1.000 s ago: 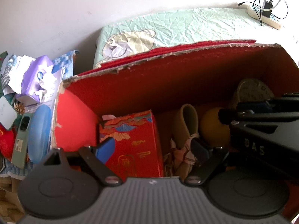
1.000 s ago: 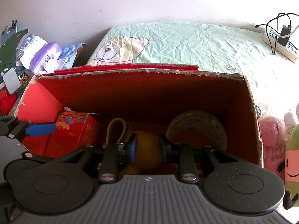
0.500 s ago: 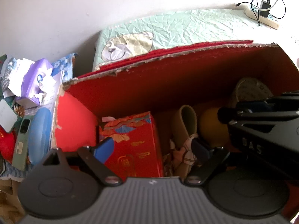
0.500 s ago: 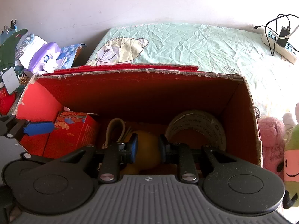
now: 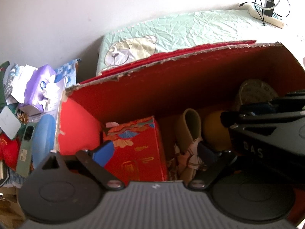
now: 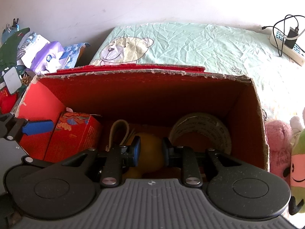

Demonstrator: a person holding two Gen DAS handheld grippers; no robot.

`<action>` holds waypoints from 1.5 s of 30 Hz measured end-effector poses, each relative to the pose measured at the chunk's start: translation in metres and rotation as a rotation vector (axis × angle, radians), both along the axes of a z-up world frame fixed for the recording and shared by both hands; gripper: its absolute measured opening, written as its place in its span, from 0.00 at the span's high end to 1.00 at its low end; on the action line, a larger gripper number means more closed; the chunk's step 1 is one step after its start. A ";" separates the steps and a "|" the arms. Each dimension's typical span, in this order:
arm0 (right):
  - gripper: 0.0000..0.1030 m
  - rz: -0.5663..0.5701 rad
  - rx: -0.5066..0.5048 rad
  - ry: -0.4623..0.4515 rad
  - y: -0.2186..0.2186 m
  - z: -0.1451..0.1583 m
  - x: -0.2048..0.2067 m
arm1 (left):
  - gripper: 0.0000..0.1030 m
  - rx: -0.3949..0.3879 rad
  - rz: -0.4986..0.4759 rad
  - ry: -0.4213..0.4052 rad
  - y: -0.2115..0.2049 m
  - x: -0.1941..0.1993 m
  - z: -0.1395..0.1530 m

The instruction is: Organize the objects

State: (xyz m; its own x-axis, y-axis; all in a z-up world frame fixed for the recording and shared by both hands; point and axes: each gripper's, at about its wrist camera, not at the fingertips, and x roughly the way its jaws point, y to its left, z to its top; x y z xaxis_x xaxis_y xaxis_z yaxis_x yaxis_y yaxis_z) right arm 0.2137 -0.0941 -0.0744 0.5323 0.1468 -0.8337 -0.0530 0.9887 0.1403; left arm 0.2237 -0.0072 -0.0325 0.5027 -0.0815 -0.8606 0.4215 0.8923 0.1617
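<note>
The left gripper [image 5: 155, 150] has just been opening wide around the red packet [image 5: 136, 148] in the box [image 5: 190, 80] (released, I judge), while the right gripper [image 6: 150, 150], narrow and apparently empty, hovers over the orange ball [image 6: 150, 152]; next, lift clear.

left wrist – steep, close over red box [image 5: 190, 80] | right wrist – same | shared: box interior

You've got one red cardboard box [image 6: 246, 114] holding one patterned red carton [image 5: 137, 145], one yellow ball [image 6: 150, 150], one tape roll [image 6: 202, 127] and what may be one beige strap [image 5: 188, 126]. Beside it sit two plush toys [image 6: 280, 145] and one power strip [image 6: 287, 49].
</note>
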 end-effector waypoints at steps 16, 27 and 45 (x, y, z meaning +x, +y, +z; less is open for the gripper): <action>0.76 0.000 0.012 0.005 -0.002 0.000 0.001 | 0.08 0.003 0.025 -0.021 0.001 -0.021 0.007; 0.76 -0.005 0.030 -0.022 -0.006 0.003 -0.002 | 0.10 -0.057 0.098 -0.024 0.025 0.006 0.012; 0.68 0.006 -0.004 -0.095 -0.008 0.018 -0.013 | 0.08 -0.053 0.201 -0.083 0.030 -0.019 0.039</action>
